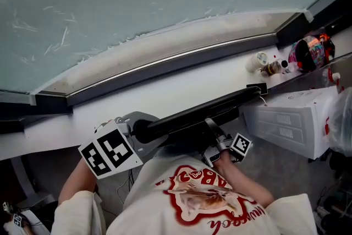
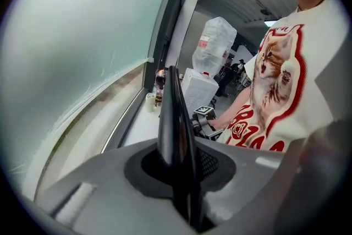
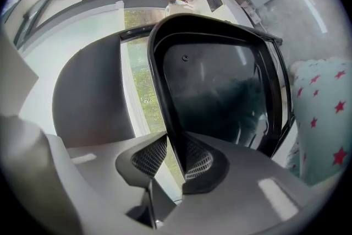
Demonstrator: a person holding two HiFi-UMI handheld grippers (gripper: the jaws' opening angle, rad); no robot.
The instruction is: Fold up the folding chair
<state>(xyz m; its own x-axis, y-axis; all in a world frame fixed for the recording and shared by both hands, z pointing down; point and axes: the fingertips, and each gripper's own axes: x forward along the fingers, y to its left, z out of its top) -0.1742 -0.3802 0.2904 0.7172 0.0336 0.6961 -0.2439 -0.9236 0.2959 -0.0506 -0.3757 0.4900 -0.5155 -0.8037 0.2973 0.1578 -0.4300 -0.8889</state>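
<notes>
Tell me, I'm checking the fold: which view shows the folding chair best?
Right gripper view: the folding chair shows its broad black panel and frame. Head view shows it edge-on; left gripper view, a thin edge.

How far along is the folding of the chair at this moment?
Done, it seems: the chair looks folded flat, showing as one thin dark slab in the head view. In hand: the left gripper and the right gripper each clamp its thin black edge and hold it up. Left: probably only to set it down or lean it somewhere.
</notes>
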